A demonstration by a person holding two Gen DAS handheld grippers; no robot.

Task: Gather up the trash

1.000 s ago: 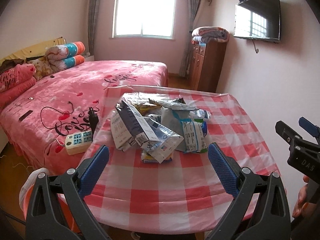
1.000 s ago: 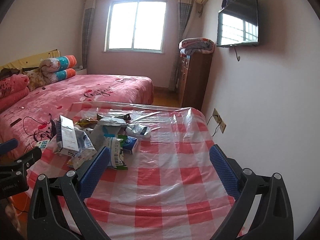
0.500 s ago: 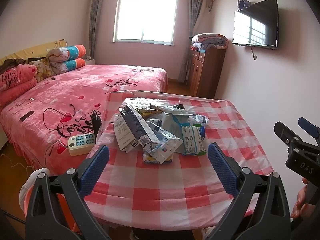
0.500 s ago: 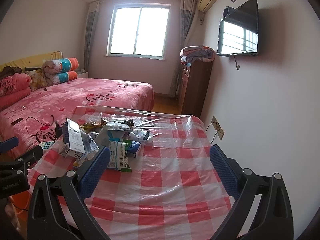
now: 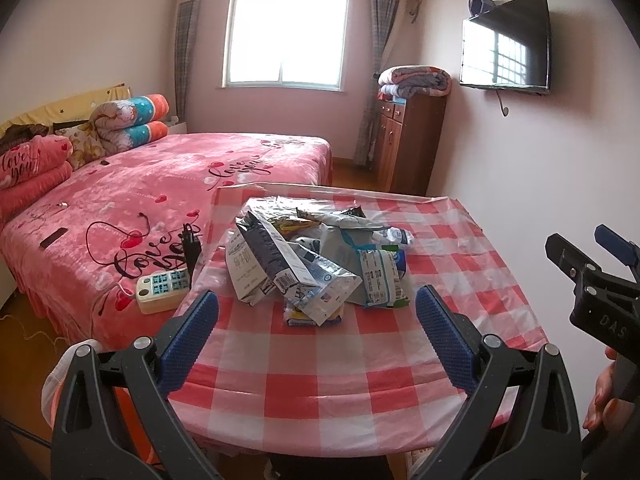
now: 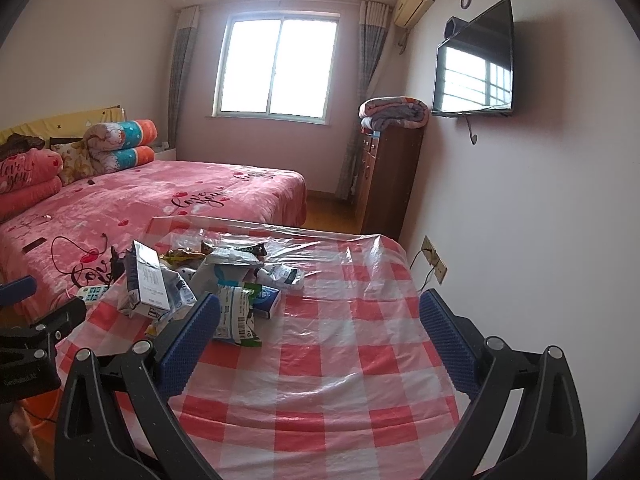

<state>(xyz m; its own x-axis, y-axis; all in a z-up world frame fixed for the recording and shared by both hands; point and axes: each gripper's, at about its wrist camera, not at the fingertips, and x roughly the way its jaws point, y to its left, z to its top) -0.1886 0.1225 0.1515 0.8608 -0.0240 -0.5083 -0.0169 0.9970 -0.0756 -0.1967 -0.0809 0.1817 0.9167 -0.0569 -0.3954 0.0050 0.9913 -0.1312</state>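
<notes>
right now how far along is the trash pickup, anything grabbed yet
Nothing looks collected: the trash pile of cartons and wrappers sits whole on the checkered table. Nothing is in hand; the left gripper and right gripper are both open and empty, short of the pile. All the picking is left, and no bin is clearly in view.

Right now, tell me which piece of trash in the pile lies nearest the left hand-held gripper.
The flattened yellow-edged packet, sticking out from under the pile's near edge. Every carton and wrapper above it sits farther back on the checked table.
</notes>
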